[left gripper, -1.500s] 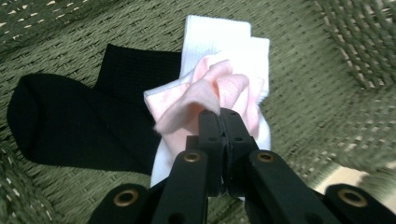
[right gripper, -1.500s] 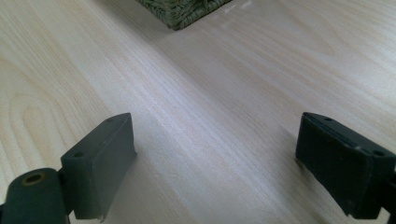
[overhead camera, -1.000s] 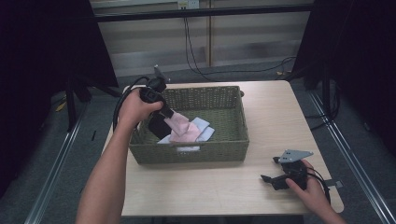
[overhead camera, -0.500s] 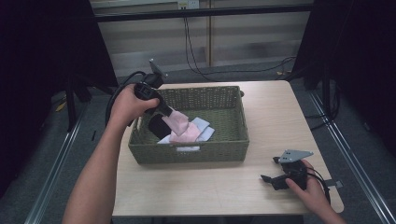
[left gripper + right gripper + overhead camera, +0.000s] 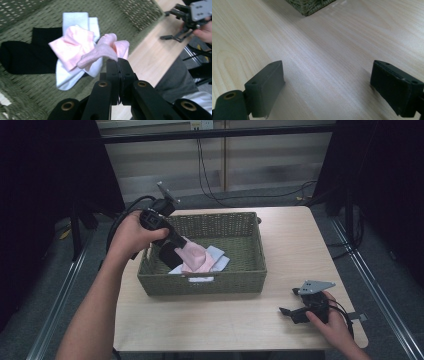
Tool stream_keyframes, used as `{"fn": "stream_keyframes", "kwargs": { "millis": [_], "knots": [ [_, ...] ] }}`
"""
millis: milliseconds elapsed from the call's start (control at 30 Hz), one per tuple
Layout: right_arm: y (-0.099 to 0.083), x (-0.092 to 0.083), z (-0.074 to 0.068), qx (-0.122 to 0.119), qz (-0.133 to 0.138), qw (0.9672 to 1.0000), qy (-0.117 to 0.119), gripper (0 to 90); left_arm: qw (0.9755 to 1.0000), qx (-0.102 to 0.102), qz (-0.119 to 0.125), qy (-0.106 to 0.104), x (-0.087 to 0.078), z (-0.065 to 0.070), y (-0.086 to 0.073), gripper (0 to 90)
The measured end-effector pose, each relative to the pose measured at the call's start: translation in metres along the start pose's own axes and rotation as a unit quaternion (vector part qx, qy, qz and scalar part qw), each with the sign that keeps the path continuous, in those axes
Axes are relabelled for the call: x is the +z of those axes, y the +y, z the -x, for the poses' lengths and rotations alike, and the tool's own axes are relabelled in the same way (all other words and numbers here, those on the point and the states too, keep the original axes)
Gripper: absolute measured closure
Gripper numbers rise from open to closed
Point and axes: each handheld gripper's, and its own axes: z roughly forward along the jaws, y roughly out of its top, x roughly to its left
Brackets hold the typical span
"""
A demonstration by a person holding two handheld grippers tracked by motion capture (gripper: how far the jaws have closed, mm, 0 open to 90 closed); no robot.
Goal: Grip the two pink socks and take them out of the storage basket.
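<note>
A green wicker basket stands mid-table with socks inside. My left gripper reaches into its left end, tilted down, and is shut on a pink sock. In the left gripper view the closed jaws pinch the pink sock's edge, and it hangs lifted above the basket floor. Under it lie a second pink piece, a white sock and a black sock. My right gripper rests on the table at the front right, jaws wide apart over bare wood.
The light wooden table has free room in front of and to the right of the basket. A basket corner shows ahead of the right gripper. Cables trail off the table's back left and over the floor behind.
My left hand has risen and drawn back toward the basket's rear left corner, pulling the pink sock up with it. The right gripper has stayed still.
</note>
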Motion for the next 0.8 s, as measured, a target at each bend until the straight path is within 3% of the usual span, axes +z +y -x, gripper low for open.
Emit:
{"fn": "stream_keyframes", "kwargs": {
  "millis": [133,300,433,533,800],
  "knots": [
    [0.0,0.0,0.0,0.001,0.0,1.0,0.0,10.9,0.9997,0.021,-0.004,-0.007,0.003,0.011,-0.009,88.5],
    [0.0,0.0,0.0,0.002,-0.001,1.0,0.001,10.9,0.9992,0.034,-0.01,-0.02,0.014,0.021,-0.021,88.5],
    [0.0,0.0,0.0,0.0,-0.002,1.0,0.001,11.0,0.9985,0.049,-0.014,-0.019,0.022,0.029,-0.028,88.5],
    [0.0,0.0,0.0,-0.001,-0.002,1.0,0.001,11.0,0.998,0.055,-0.012,-0.03,0.029,0.034,-0.034,88.4],
    [0.0,0.0,0.0,0.0,-0.002,1.0,0.001,11.0,0.9973,0.061,-0.026,-0.031,0.05,0.038,-0.039,88.1]
  ]
}}
